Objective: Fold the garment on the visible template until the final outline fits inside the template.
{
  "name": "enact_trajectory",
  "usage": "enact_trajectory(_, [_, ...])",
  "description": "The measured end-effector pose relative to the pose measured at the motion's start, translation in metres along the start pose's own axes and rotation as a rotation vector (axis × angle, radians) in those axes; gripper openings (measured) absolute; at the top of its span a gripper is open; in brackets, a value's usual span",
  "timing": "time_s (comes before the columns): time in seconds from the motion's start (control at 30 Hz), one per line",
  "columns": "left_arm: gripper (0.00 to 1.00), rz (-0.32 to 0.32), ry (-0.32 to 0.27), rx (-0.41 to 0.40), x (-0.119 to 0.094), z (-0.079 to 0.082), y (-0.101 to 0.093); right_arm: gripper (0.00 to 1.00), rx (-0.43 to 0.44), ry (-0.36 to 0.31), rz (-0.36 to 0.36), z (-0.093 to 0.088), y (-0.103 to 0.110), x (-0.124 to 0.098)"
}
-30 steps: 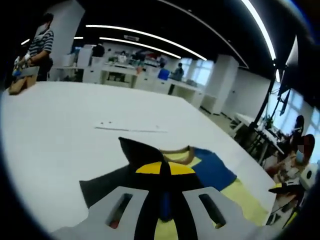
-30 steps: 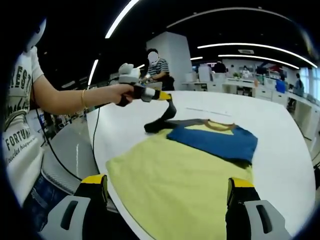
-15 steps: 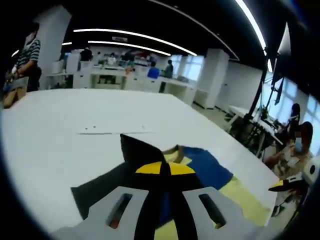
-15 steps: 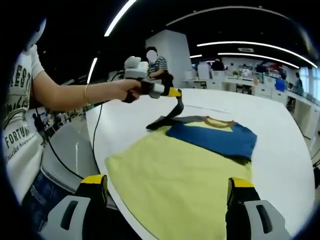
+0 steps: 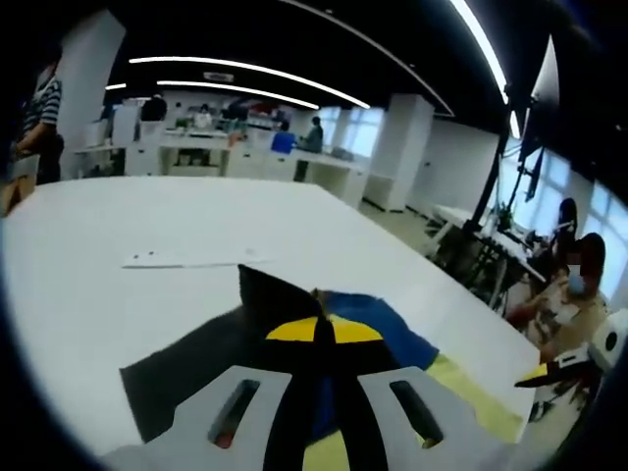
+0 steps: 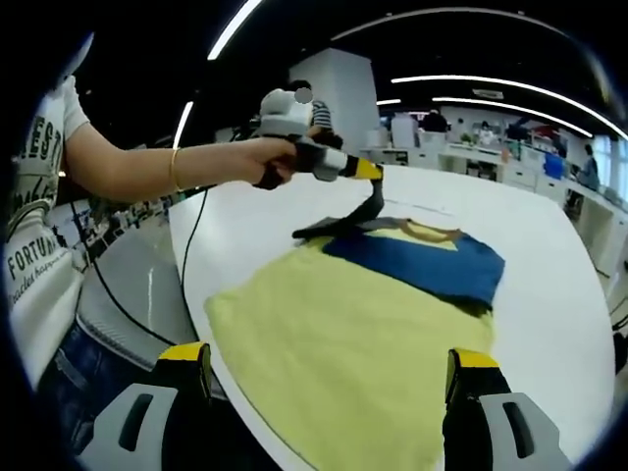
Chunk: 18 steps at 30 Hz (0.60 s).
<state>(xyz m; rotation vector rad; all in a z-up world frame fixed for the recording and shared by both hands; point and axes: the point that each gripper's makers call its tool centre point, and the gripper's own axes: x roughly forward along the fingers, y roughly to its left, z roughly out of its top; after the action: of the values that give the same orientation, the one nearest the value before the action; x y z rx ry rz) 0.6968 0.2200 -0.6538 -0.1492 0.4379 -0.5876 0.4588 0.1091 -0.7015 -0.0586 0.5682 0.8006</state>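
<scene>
In the right gripper view, the right gripper [image 6: 329, 388] is standing at 6 o'clock with its two yellow-tipped fingers [image 6: 184, 355] spread wide apart and holding nothing. Just beyond them the shirt [image 6: 353, 329] is lying flat on the white bench [image 6: 549, 304], its yellow body nearest and a blue part folded across it toward 1 o'clock, with a tan collar showing past the blue. At 11 o'clock a person's hand [image 6: 280, 160] is holding the left gripper [image 6: 371, 177], which is pinching a dark sleeve [image 6: 358, 218] and lifting it clear of the bench, so that the cloth is hanging down from the tips to the shirt's far left corner. The person's bare arm and printed white top are running along the 9 o'clock side.

In the left gripper view, the left gripper [image 5: 316, 329] is rising from 6 o'clock with its fingers closed on the dark sleeve [image 5: 270, 299], which is peaking up between the yellow tips. The blue part and a strip of yellow are lying toward 4 o'clock. Farther out on the bench [image 5: 147, 216], at 10 o'clock, a thin pale strip [image 5: 186, 261] is lying flat. Beyond that, desks and people are standing in the background.
</scene>
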Motion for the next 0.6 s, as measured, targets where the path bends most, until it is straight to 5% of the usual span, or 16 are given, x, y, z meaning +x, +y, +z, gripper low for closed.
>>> enact_trajectory(0.27, [0.0, -0.039, -0.053, -0.013, 0.01, 0.011, -0.014, 0.99, 0.003, -0.011, -0.008, 0.002, -0.004, -0.001])
enact_trajectory(0.6, [0.0, -0.083, -0.054, -0.03, 0.023, 0.008, -0.037, 0.99, 0.004, -0.009, -0.014, -0.001, -0.007, -0.003])
